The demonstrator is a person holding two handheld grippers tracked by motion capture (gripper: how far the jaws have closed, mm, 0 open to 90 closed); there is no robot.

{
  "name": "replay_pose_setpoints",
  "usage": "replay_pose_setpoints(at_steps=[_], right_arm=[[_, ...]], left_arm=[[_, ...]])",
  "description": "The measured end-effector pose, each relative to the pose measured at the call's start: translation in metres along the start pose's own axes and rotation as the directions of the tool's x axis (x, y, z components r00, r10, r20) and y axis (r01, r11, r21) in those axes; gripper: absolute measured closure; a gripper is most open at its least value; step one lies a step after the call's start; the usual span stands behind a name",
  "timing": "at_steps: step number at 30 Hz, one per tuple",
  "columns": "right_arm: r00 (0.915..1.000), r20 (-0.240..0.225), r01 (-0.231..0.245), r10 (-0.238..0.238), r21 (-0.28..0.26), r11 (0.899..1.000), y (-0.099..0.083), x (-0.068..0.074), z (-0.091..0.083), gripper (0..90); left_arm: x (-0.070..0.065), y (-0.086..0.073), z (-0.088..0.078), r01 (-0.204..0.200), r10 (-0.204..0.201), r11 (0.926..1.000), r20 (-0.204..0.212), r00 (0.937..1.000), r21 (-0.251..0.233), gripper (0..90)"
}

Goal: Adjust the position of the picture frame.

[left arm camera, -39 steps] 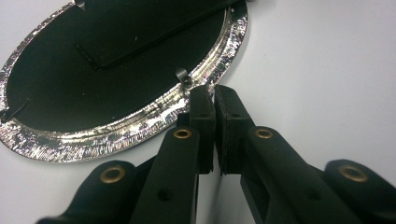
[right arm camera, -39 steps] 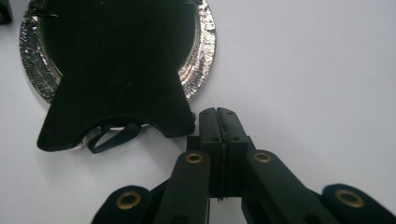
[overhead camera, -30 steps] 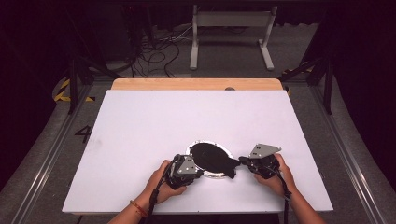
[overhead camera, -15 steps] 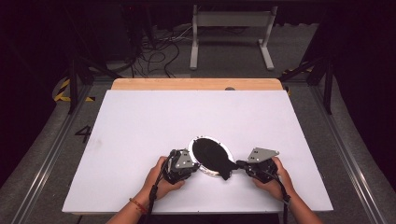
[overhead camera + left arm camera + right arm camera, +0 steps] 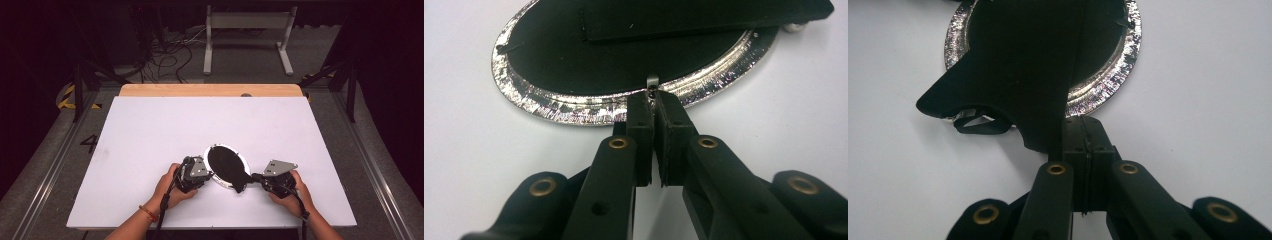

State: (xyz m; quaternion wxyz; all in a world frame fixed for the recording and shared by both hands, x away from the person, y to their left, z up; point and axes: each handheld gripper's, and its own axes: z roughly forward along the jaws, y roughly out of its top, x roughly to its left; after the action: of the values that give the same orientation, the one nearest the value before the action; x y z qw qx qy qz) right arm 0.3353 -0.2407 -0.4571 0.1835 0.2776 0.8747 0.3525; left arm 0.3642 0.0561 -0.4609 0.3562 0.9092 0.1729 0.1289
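Note:
A shiny silver oval plate (image 5: 246, 162) lies on the white tabletop near its front edge, and a black cloth (image 5: 225, 162) covers its middle. My left gripper (image 5: 210, 172) is at the plate's left side; in the left gripper view its jaws (image 5: 653, 100) are shut on the thin rim (image 5: 549, 107). My right gripper (image 5: 252, 176) is on the plate's right side. In the right gripper view it (image 5: 1083, 122) is shut on a lower corner of the cloth (image 5: 1018, 65), which drapes over the rim (image 5: 1128, 50) onto the table. A small black strap loop (image 5: 980, 125) hangs from the cloth's edge.
The white tabletop (image 5: 200, 120) stretches far beyond the plate, with a wooden strip (image 5: 210, 90) along its far edge. A metal stand (image 5: 247, 20) and loose cables (image 5: 170, 60) are on the floor behind. Both hands rest near the front edge.
The left gripper has slid a little to the left along the plate's side, and more of the silver rim shows around the cloth. The right gripper has hardly moved.

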Motion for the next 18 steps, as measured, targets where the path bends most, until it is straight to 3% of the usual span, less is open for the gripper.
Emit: replay_pose_setpoints(at_steps=[2, 6, 11, 13, 18], right_arm=[[1.0, 0.002, -0.002, 0.002, -0.002, 1.0, 0.0, 0.0, 0.0, 90.0], [1.0, 0.005, -0.004, 0.004, 0.001, 1.0, 0.0, 0.002, 0.0, 90.0], [1.0, 0.003, -0.004, 0.004, 0.002, 1.0, 0.0, 0.003, 0.0, 90.0], [1.0, -0.001, -0.003, 0.003, 0.0, 1.0, 0.0, 0.004, 0.0, 90.0], [0.9999, -0.009, 0.009, -0.009, -0.003, 1.0, 0.0, 0.007, 0.0, 90.0]], left_arm=[[0.001, 0.001, 0.001, -0.009, 0.009, 1.0, -0.003, 1.0, 0.002, 85.8], [0.009, 0.0, 0.003, 0.015, -0.016, 0.9998, -0.007, 0.9999, -0.015, 81.4], [0.012, -0.003, 0.007, 0.053, -0.053, 0.9971, 0.006, 0.9986, -0.054, 84.9], [0.012, -0.002, 0.007, 0.037, -0.037, 0.9982, -0.004, 0.9993, -0.047, 86.0], [0.013, -0.002, 0.008, 0.058, -0.059, 0.9969, -0.014, 0.9982, -0.053, 87.2]])
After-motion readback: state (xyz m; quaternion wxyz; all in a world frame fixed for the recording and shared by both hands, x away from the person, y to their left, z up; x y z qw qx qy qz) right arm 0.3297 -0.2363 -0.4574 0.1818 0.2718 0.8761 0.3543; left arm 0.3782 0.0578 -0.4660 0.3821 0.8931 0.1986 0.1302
